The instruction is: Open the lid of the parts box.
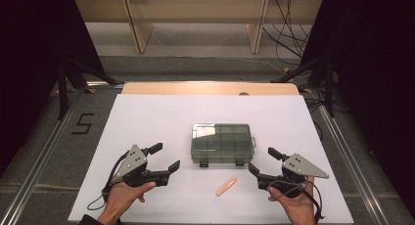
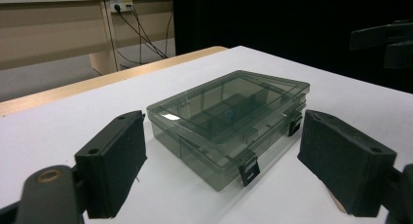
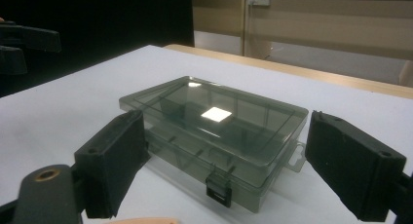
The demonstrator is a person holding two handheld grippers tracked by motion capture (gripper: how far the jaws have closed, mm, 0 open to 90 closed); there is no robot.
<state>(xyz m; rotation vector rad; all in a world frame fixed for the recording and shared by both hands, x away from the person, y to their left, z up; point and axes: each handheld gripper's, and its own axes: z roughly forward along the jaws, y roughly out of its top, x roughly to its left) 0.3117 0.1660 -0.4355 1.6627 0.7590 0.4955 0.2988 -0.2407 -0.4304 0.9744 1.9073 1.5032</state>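
A smoky clear plastic box (image 1: 222,144) is lying flat near the middle of the white table (image 1: 147,117), lid closed, its two dark latches (image 1: 204,163) facing the person. Inner dividers are showing through the lid; whether the compartments are holding anything, I cannot tell.

A small peach-coloured oblong piece (image 1: 226,187) is lying on the table just in front of the box, nearer the person, between the two tools and touching neither. Its edge is peeking in at the bottom of the right gripper view (image 3: 146,220).

The left gripper (image 1: 165,159) is resting low over the table to the left of the box, held by the left hand (image 1: 122,195). Its jaws are standing wide apart and gripping nothing; in the left gripper view the box (image 2: 229,121) is sitting ahead between them, apart from both pads (image 2: 114,163).

The right gripper (image 1: 261,161) is sitting to the right of the box, held by the right hand (image 1: 296,200). Its jaws are likewise spread wide and empty; in the right gripper view the box (image 3: 214,131) is lying ahead, framed by the pads (image 3: 353,163) but not touched.

Both tools are pointing inward toward the box. Cables (image 1: 288,19) are trailing on the floor beyond the table's far edge.
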